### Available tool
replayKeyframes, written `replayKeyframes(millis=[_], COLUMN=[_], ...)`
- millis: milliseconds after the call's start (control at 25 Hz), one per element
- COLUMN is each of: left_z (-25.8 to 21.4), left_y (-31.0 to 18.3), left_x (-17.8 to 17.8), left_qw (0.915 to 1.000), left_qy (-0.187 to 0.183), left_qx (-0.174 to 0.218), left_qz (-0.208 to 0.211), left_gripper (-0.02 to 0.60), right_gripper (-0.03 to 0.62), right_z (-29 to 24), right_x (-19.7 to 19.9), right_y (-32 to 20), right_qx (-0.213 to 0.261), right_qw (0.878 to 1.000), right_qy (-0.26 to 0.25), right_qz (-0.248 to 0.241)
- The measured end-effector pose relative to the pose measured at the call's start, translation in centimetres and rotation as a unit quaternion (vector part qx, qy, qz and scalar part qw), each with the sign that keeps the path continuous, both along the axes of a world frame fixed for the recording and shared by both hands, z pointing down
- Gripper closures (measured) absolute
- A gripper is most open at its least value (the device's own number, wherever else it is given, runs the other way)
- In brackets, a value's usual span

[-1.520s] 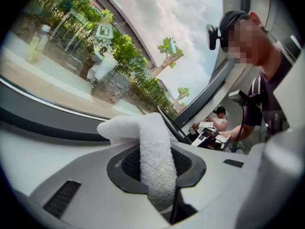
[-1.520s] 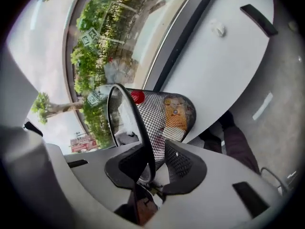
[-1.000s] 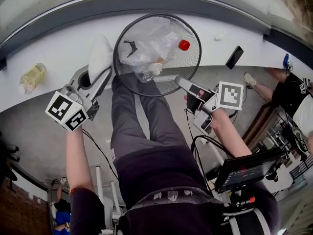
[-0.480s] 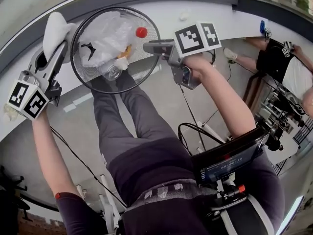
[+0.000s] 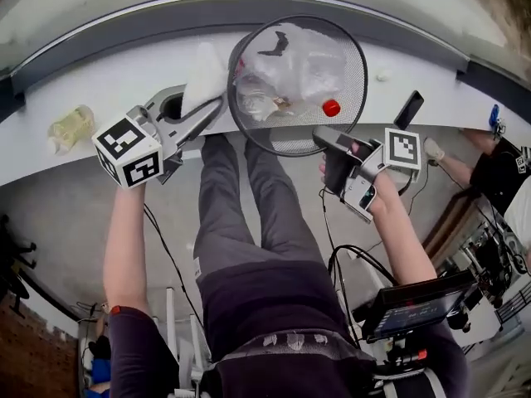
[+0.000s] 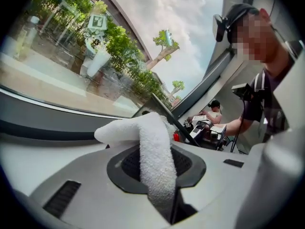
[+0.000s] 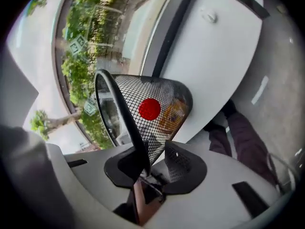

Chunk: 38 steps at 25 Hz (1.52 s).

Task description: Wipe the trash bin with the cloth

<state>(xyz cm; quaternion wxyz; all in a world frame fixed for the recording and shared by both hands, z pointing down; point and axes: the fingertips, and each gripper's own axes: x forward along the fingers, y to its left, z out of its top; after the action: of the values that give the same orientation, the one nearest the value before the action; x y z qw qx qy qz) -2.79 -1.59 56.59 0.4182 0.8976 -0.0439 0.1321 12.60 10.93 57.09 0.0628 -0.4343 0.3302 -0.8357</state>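
Note:
The black mesh trash bin (image 5: 354, 80) stands on the white counter, with a clear bag (image 5: 290, 56) and a red-capped bottle (image 5: 331, 107) inside. My right gripper (image 5: 320, 136) is at its near right rim; the jaws are closing with the rim and mesh wall (image 7: 159, 92) between the pads, which press on them (image 7: 147, 167). My left gripper (image 5: 217, 106) is shut on a white cloth (image 5: 203, 77), which sits just left of the bin's rim, close to it or touching. In the left gripper view the cloth (image 6: 155, 151) sticks up from between the jaws (image 6: 161, 185).
A plastic bottle (image 5: 70, 127) lies on the counter (image 5: 124, 73) far left. A black phone (image 5: 408, 109) and a small white scrap (image 5: 382, 76) lie right of the bin. A window runs behind the counter. Another person (image 5: 502, 172) sits at the right, and a screen (image 5: 415, 301) hangs below.
The right gripper's jaws have come together on the bin's near right rim. The left gripper kept the cloth and stays by the bin's left rim. The head view swung about.

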Motion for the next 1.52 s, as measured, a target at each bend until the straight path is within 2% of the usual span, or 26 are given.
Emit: replayKeyframes(millis=[120, 200, 280, 360, 520, 640, 720, 760, 840, 920, 1000, 1120, 1240, 1360, 1520], left_z=[-0.3, -0.1, 0.3, 0.4, -0.6, -1.6, -2.1, -2.2, -2.3, -2.3, -2.3, -1.8, -1.7, -1.6, -1.4], left_y=[2.9, 4.8, 5.5, 4.7, -0.3, -4.3, -6.2, -6.9, -7.5, -7.2, -6.6, -5.6, -3.8, -2.1, 0.6], left_x=[-0.4, -0.5, -0.5, -0.7, -0.8, 0.6, 1.9, 2.5, 3.6, 4.5, 4.8, 3.6, 1.9, 0.9, -1.0], left_qw=[0.9995, 0.9981, 0.9971, 0.9978, 0.9976, 0.9937, 0.9921, 0.9916, 0.9916, 0.9928, 0.9940, 0.9946, 0.9951, 0.9965, 0.9979], left_qy=[0.001, -0.010, -0.024, -0.032, -0.027, -0.021, -0.019, -0.019, -0.018, -0.014, -0.013, -0.024, -0.031, -0.034, -0.032], left_qx=[-0.008, -0.003, 0.012, 0.026, 0.058, 0.090, 0.104, 0.108, 0.106, 0.100, 0.097, 0.099, 0.094, 0.076, 0.046], left_qz=[0.031, 0.061, 0.072, 0.052, -0.028, -0.063, -0.067, -0.069, -0.072, -0.065, -0.048, -0.020, -0.003, -0.005, -0.032], left_gripper=[0.500, 0.500, 0.500, 0.500, 0.500, 0.500, 0.500, 0.500, 0.500, 0.500, 0.500, 0.500, 0.500, 0.500, 0.500], right_gripper=[0.488, 0.488, 0.487, 0.465, 0.402, 0.401, 0.401, 0.402, 0.402, 0.404, 0.474, 0.487, 0.486, 0.487, 0.486], right_z=[-0.3, -0.4, -0.5, -0.9, -2.2, -2.6, -2.6, -2.2, -1.1, -0.4, -0.3, -0.2, -0.3, -0.4, -0.9], right_x=[-2.7, -3.8, -4.3, -4.1, -1.1, 5.3, 8.6, 9.2, 8.8, 7.9, 7.2, 6.7, 5.4, 3.5, 0.1], right_y=[1.1, 1.4, 1.2, 0.9, 1.5, 1.8, 0.2, -1.1, -3.3, -3.9, -3.9, -3.9, -3.5, -2.4, -1.0], right_qx=[-0.006, -0.002, 0.010, 0.023, 0.039, 0.010, 0.017, 0.045, 0.105, 0.116, 0.102, 0.065, 0.059, 0.051, 0.044], right_qw=[0.999, 0.999, 0.999, 0.999, 0.995, 0.977, 0.963, 0.956, 0.940, 0.935, 0.945, 0.966, 0.976, 0.987, 0.996], right_qy=[-0.043, -0.048, -0.035, -0.012, 0.049, 0.180, 0.237, 0.241, 0.213, 0.183, 0.164, 0.151, 0.132, 0.088, 0.017], right_qz=[0.012, 0.003, -0.017, -0.037, -0.077, -0.113, -0.131, -0.162, -0.245, -0.282, -0.265, -0.197, -0.164, -0.127, -0.074])
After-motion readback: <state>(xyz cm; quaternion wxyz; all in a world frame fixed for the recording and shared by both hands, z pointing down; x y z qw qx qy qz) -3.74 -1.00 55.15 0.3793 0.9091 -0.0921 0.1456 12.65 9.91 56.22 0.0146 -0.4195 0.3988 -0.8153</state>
